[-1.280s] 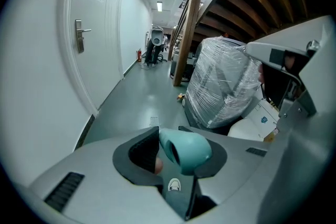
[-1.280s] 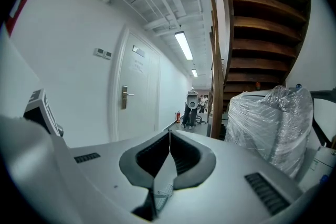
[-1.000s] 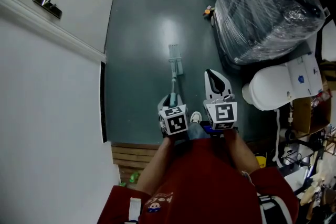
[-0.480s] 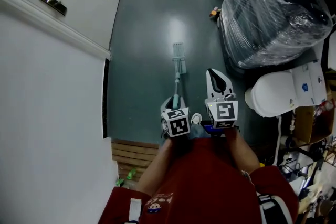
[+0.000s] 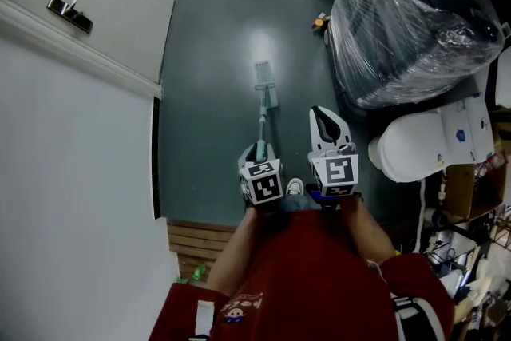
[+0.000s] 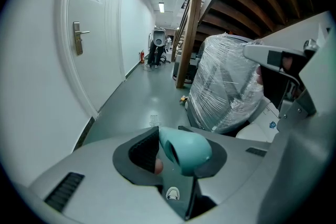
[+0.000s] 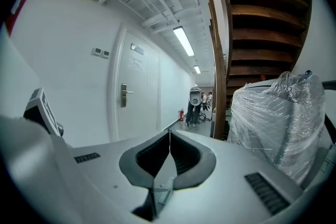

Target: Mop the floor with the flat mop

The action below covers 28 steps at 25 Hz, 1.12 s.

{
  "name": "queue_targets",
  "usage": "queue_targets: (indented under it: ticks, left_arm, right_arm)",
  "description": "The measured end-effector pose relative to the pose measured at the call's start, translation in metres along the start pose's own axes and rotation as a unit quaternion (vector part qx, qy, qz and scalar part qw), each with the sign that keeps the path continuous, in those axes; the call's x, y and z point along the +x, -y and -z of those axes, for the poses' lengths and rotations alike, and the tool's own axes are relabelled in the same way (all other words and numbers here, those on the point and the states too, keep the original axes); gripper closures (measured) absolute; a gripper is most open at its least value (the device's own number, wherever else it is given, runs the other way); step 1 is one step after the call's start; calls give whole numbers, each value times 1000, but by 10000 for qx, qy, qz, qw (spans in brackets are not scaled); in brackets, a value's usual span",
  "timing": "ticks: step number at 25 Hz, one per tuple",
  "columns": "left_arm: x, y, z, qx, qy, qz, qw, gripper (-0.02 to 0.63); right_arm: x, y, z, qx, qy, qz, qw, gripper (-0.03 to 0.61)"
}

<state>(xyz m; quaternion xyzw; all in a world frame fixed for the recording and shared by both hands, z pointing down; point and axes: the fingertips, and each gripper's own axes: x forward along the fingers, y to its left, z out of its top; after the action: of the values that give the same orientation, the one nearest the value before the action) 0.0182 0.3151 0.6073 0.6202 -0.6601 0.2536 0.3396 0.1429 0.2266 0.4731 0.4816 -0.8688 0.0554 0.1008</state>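
The flat mop's pale head [image 5: 263, 77] lies on the dark green floor ahead of me, and its light teal pole [image 5: 261, 122] runs back to my left gripper [image 5: 257, 153]. That gripper is shut on the teal handle end [image 6: 184, 150], which fills the space between its jaws in the left gripper view. My right gripper [image 5: 324, 122] hangs beside it on the right, off the mop. In the right gripper view its jaws meet with nothing between them [image 7: 169, 138].
A white wall and a door with a lever handle [image 5: 68, 8] run along the left. A large plastic-wrapped dark object [image 5: 407, 12] and a white toilet-like fixture [image 5: 415, 141] crowd the right. Wooden slats [image 5: 200, 239] lie by my feet. A small orange item [image 5: 318, 21] sits on the floor.
The mop head has shifted slightly left and back toward me since half a second ago. Both grippers keep their hold and places.
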Motion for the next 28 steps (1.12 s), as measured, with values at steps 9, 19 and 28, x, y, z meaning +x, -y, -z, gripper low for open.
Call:
queue_targets:
  ticks: [9, 19, 28]
  left_arm:
    - [49, -15, -60, 36, 41, 36, 10000, 486]
    - [111, -41, -137, 167, 17, 163, 9997, 486]
    - [160, -86, -207, 344, 26, 366, 9987, 486]
  right_arm:
    - [61, 25, -13, -74, -61, 107, 9999, 560]
    - [151, 32, -35, -108, -48, 159, 9998, 560]
    - [236, 22, -67, -117, -56, 435, 9990, 560]
